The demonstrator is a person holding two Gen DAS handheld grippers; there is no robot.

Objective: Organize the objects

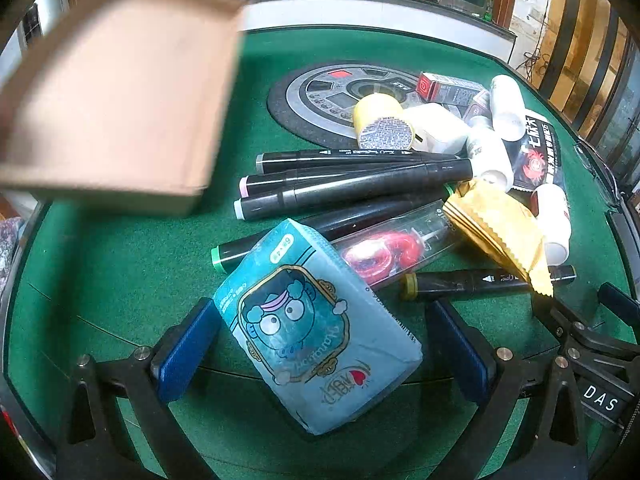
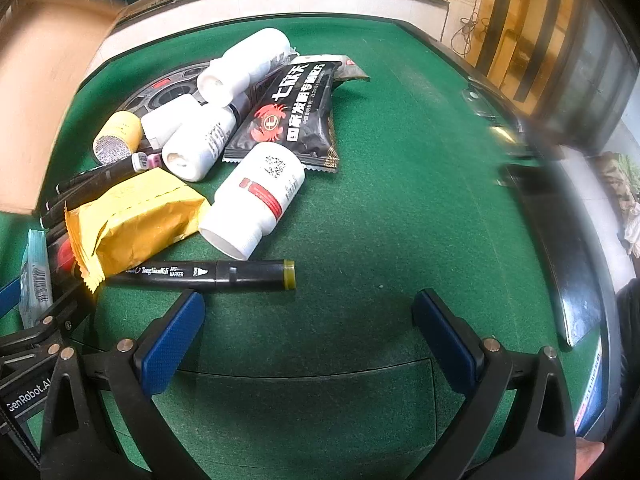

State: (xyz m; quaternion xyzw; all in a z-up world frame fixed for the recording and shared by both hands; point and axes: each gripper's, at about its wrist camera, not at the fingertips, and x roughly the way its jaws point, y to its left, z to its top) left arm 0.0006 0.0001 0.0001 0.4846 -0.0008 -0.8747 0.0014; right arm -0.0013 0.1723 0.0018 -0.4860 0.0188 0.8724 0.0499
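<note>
From the left wrist, the left gripper (image 1: 320,344) has its fingers spread wide around the blue tissue pack (image 1: 316,332), which lies skewed between the pads; whether either pad touches it, I cannot tell. A blurred tan box (image 1: 116,92) hangs over the green tabletop (image 1: 120,264). Closing on the skewed, soft pack could twist it or nudge the markers (image 1: 352,184) behind.

From the right wrist, the right gripper (image 2: 308,336) is released and empty, just short of a black marker (image 2: 208,274) whose far end sits under the yellow packet (image 2: 132,216). Pulling the marker could drag the packet and roll the white bottle (image 2: 256,196).
</note>
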